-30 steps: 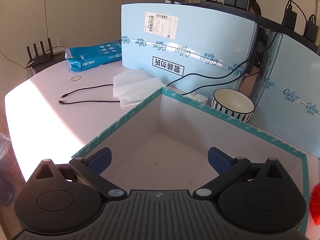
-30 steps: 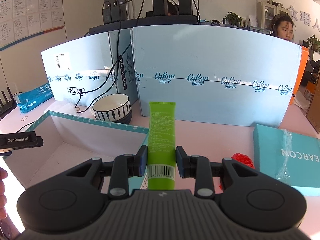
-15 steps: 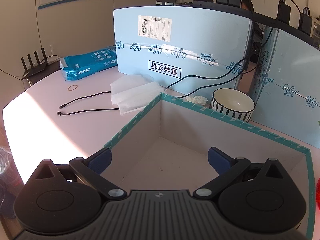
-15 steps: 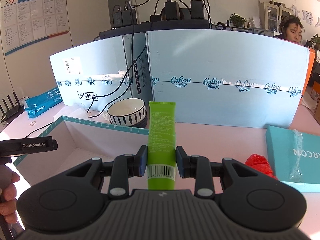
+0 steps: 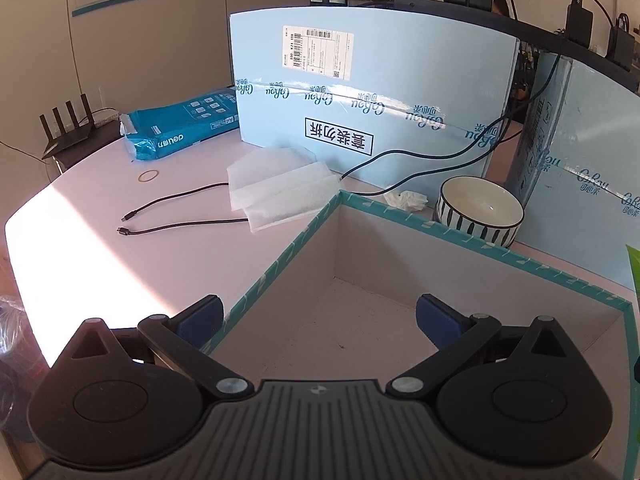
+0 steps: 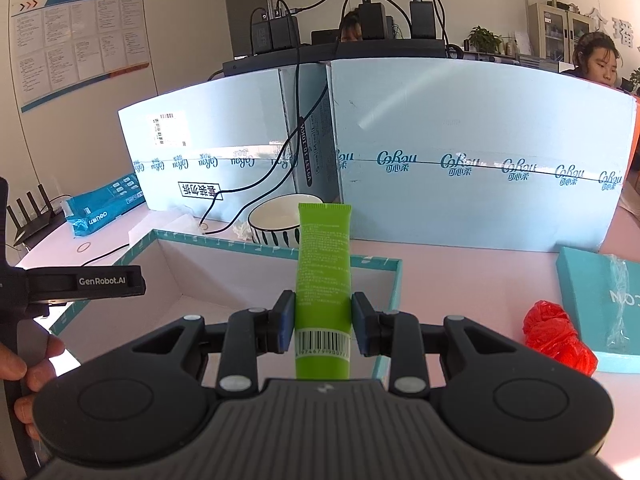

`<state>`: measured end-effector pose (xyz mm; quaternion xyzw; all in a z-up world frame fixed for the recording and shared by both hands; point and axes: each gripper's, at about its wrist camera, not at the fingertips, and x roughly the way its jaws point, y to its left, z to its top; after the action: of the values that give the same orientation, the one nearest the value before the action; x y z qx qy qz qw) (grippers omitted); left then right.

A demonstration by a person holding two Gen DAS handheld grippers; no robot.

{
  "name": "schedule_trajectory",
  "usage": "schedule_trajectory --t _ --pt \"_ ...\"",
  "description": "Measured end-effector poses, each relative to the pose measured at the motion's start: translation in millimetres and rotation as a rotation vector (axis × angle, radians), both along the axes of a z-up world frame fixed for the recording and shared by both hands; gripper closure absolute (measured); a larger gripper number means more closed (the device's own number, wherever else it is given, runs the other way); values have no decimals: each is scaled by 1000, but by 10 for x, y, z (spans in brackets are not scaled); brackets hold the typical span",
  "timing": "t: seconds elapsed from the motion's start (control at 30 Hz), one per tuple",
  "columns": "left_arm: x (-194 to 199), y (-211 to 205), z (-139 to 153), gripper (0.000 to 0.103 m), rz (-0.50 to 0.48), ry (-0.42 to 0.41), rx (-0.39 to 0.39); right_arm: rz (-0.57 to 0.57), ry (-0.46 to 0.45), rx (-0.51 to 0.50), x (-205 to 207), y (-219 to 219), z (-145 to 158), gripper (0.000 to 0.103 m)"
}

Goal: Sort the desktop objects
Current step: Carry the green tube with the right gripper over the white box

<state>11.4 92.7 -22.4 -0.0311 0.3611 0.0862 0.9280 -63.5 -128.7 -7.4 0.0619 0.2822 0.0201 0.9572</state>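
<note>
My right gripper is shut on a green tube with a barcode, which points forward over the near right part of a teal-rimmed white box. Its tip shows at the right edge of the left wrist view as the green tube. My left gripper stands open with nothing between its blue pads, straddling the box's left wall. In the right wrist view the left gripper's body reaches in from the left, held by a hand.
A striped bowl and a crumpled tissue sit behind the box, against light blue cartons. Left of the box lie white foam sheets, a black cable and a blue paper pack. A red bag and teal box lie right.
The right gripper has carried the tube leftward over the box, so the box and bowl sit further right in its view. The left gripper has barely moved.
</note>
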Motion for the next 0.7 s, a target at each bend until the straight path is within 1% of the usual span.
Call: schedule_trajectory --t 0.13,0.37,0.7 --pt "-1 40 30 0 -6 -9 25 20 1 0 11 121 -10 70" --pt "-2 109 16 0 -15 10 37 56 17 9 46 275 -75 70" --pt "-26 181 5 0 5 18 24 103 65 23 153 403 -181 70"
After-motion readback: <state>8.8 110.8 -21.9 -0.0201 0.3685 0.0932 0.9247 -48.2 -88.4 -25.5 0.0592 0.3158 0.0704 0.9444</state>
